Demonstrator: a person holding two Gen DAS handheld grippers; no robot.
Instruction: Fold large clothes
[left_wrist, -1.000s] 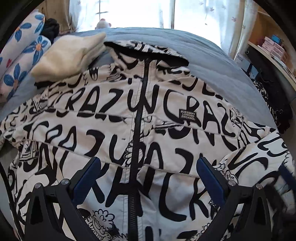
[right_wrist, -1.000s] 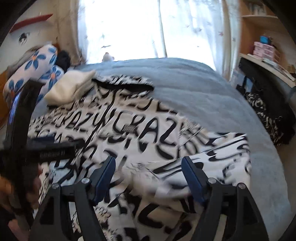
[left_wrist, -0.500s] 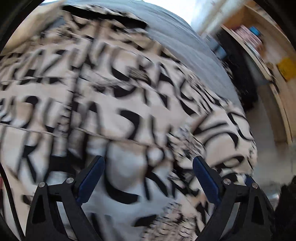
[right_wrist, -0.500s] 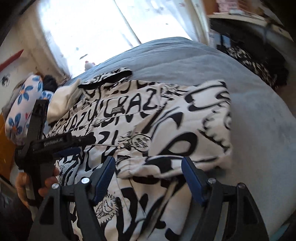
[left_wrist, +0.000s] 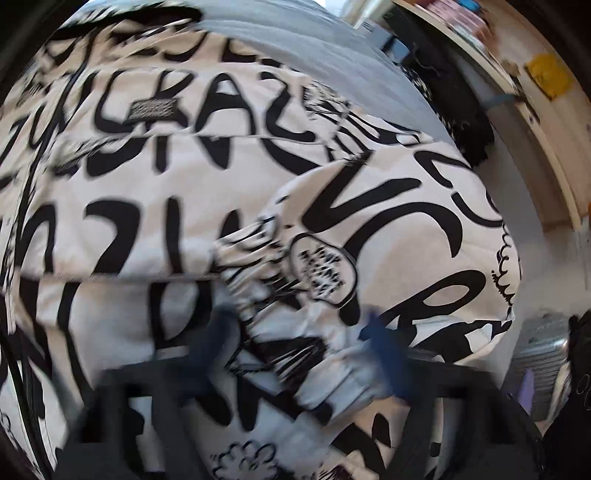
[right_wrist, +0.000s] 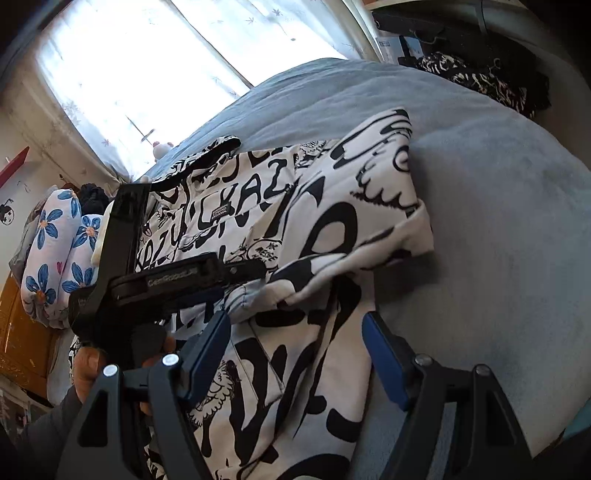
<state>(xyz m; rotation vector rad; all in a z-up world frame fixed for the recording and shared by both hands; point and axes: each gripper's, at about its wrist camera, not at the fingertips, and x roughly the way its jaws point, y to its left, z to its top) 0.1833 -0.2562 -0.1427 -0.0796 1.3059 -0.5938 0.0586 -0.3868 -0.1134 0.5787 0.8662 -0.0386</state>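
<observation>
Now, starting at the far left of the right wrist view, the flowered pillows (right_wrist: 55, 254) sit against the wall, and just beside them the left gripper (right_wrist: 236, 284) has swung across from the jacket's middle, where it hovered a second ago, to the gathered cuff of the sleeve (right_wrist: 354, 229). Its fingers, wide apart half a second back, are blurred and closer together around that cuff in its own view, so they seem to be clenching on it, though I cannot tell whether the grip is complete. The printed jacket (left_wrist: 155, 155) lies front-up on the grey-blue bed (right_wrist: 498, 192), sleeve already laid over the chest. Further right, the right gripper (right_wrist: 295, 354) hovers above the lower hem with fingers released, holding nothing. Judging from this, the sleeve fold is being tidied and the body folds remain to be done.
</observation>
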